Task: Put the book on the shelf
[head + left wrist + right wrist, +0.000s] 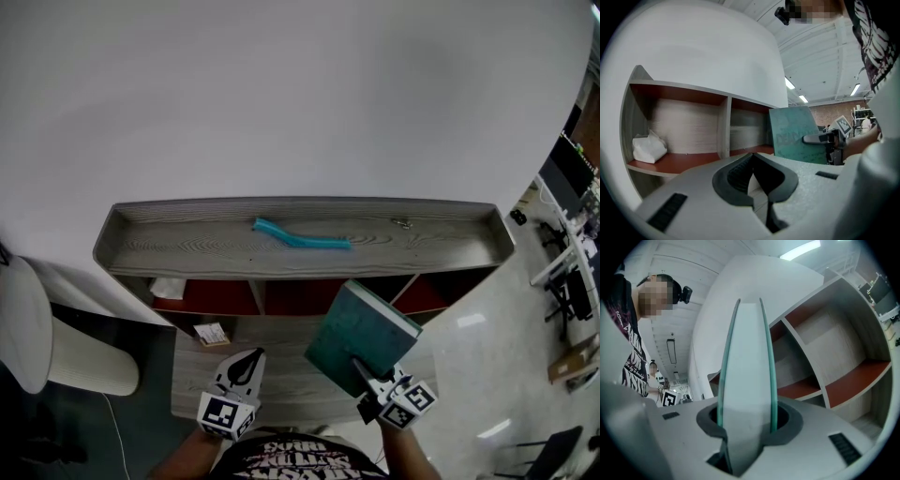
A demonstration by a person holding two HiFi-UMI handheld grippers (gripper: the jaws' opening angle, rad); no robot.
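My right gripper [364,370] is shut on a teal hardcover book [361,330], which it holds tilted in front of the shelf's middle and right compartments. In the right gripper view the book [747,371] stands edge-on between the jaws of the right gripper [747,427], its pale pages between two teal covers. The left gripper view shows its cover [794,133] with the right gripper [820,138] clamped on it. My left gripper [247,362] hovers low before the left compartment, shut with nothing in it [754,183]. The shelf [187,246] has a grey top and red-floored compartments [684,161].
A teal curved strip [300,236] and a small metal piece [401,223] lie on the shelf top. A crumpled white bag [648,147] sits in the left compartment. A small card [212,334] lies on the lower grey board. A white rounded seat [28,328] stands at left.
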